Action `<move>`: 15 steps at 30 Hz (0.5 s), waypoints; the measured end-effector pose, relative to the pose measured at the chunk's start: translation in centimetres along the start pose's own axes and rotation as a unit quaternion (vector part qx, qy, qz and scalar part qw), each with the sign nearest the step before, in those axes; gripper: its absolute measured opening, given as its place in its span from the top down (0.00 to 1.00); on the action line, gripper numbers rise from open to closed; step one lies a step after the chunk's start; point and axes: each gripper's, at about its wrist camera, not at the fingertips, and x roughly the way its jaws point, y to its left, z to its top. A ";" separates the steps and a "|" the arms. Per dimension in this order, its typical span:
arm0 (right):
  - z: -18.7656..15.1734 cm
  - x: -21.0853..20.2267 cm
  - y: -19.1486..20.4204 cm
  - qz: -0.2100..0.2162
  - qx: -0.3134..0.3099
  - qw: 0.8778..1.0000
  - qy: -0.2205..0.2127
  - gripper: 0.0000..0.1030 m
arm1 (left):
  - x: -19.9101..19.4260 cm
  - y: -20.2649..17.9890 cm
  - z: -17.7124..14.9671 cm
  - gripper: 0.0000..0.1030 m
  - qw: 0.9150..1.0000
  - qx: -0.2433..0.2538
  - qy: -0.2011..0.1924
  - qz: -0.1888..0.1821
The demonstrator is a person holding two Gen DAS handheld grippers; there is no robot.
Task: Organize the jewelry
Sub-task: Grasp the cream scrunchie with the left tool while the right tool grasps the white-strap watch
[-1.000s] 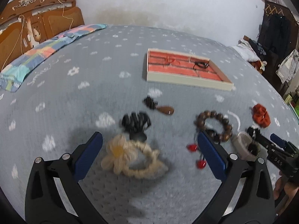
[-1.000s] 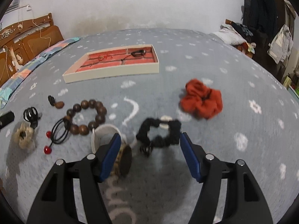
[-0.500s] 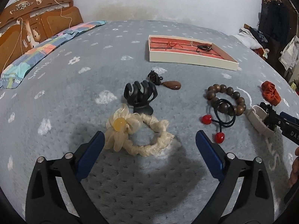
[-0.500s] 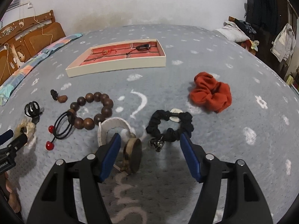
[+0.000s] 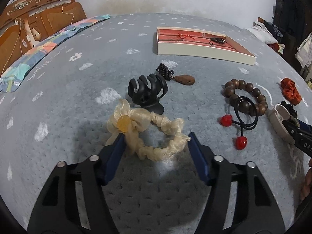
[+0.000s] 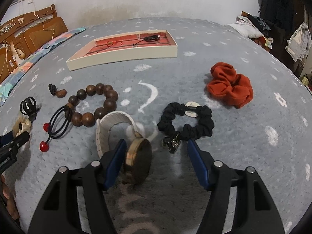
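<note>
Legible text: white letters "DAS" (cut off at the frame edge) on the black right gripper (image 5: pixel 296 134) body, 3 o'clock in left wrist view.

In the left wrist view, the right tongs (image 5: pixel 292 125) cover part of the white watch strap (image 5: pixel 280 122), and the black scrunchie (image 5: pixel 290 108) shows only as a sliver behind it. In the right wrist view, the left tongs (image 6: pixel 13 138) hide the lower part of the cream scrunchie (image 6: pixel 22 125). The items in the tray (image 6: pixel 124 55) are too small to identify.
</note>
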 end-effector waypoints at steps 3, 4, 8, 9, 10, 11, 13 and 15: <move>0.0 0.2 0.0 0.003 0.000 1.000 0.004 0.45 | 0.1 0.1 0.0 0.54 1.000 -0.002 0.002 0.003; -0.1 0.2 0.1 0.003 -0.001 1.000 0.005 0.47 | 0.2 0.1 0.0 0.56 1.000 -0.003 0.002 0.003; -0.1 0.2 0.4 0.008 -0.008 1.000 0.006 0.58 | -0.1 0.5 -0.1 0.70 1.000 -0.012 -0.003 -0.001; -0.1 0.1 0.5 0.008 -0.010 1.000 0.006 0.60 | -0.1 0.5 -0.1 0.74 1.000 -0.013 -0.004 -0.003; -0.1 0.1 0.6 0.008 -0.012 1.000 0.006 0.61 | -0.1 0.6 -0.1 0.75 1.000 -0.013 -0.003 -0.004; -0.1 0.1 0.8 0.010 -0.014 1.000 0.006 0.64 | 0.0 0.6 -0.1 0.77 1.000 -0.013 -0.003 -0.003; -0.2 0.1 1.0 0.016 -0.017 1.000 0.007 0.69 | -0.1 0.6 -0.1 0.77 1.000 -0.013 -0.004 -0.001; -0.2 0.1 1.1 0.018 -0.020 1.000 0.006 0.76 | 0.0 0.6 -0.1 0.81 1.000 -0.013 -0.003 -0.001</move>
